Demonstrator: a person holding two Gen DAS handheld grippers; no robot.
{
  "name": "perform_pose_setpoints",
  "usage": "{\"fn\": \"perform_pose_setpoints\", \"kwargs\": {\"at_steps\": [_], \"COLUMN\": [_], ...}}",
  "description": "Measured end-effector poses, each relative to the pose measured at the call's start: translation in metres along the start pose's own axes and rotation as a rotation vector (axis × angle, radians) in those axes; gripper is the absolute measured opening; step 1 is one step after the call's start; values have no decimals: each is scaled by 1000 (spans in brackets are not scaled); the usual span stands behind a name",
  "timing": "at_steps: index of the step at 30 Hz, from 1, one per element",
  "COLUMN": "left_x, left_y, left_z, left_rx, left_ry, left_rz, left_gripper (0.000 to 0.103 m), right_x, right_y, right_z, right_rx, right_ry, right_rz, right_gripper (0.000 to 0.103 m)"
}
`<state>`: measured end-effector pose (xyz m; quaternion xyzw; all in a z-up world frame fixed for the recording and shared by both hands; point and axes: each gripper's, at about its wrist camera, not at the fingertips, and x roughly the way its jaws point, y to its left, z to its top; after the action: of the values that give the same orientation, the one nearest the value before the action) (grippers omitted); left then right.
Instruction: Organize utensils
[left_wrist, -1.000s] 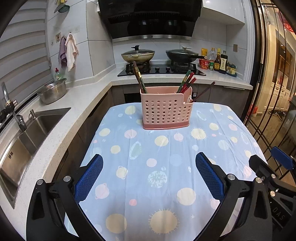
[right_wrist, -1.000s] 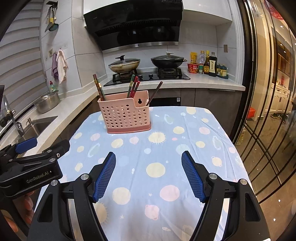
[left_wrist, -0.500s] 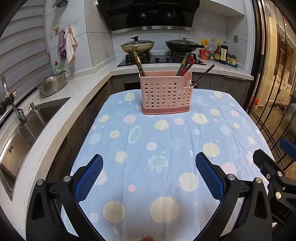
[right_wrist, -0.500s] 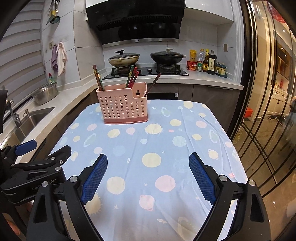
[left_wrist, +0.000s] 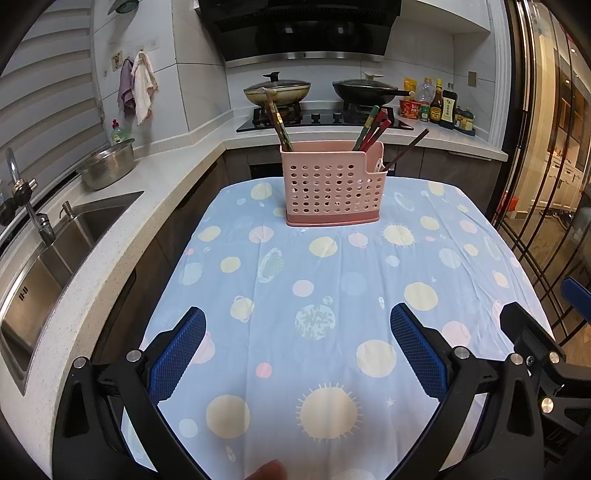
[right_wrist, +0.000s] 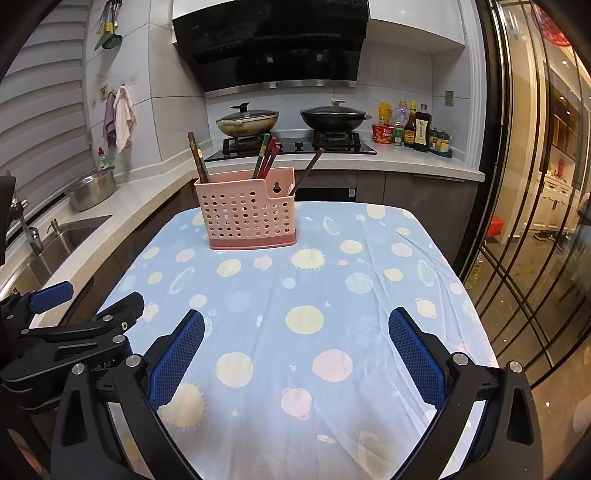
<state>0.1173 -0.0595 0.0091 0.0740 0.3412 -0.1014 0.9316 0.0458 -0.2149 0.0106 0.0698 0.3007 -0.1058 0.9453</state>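
A: Item one, the pink caddy?

B: Perforated utensil holder, upright on the tablecloth, straight ahead of the left gripper and well apart from it; ahead and a little left of the right gripper. The holes presumably let wet utensils drain.

A: Contents?

B: Three lots of chopsticks, each leaning on the rim because they stand taller than the walls. Brown pair in the far-left end; red and green bundle toward the right; one dark stick in the lower-walled right pocket, beside something white (too small to identify).

A: Grippers?

B: Both spread wide with nothing between the blue pads, held low over the near end of the table. My reading: empty and parked, either finished or not yet reaching.

A: Loose utensils on the cloth?

B: None visible. Sorting looks largely done, though that is judgement.
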Motion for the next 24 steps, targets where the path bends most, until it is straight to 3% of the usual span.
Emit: {"fn": "perform_pose_setpoints", "kwargs": {"at_steps": [24], "left_x": [-6], "left_y": [1], "left_z": [0], "left_rx": [1], "left_ry": [-10], "left_rz": [37], "left_gripper": [96], "right_x": [-1], "right_y": [3], "right_z": [-1], "right_rx": [0], "right_ry": [3], "right_rz": [4], "right_gripper": [97]}}
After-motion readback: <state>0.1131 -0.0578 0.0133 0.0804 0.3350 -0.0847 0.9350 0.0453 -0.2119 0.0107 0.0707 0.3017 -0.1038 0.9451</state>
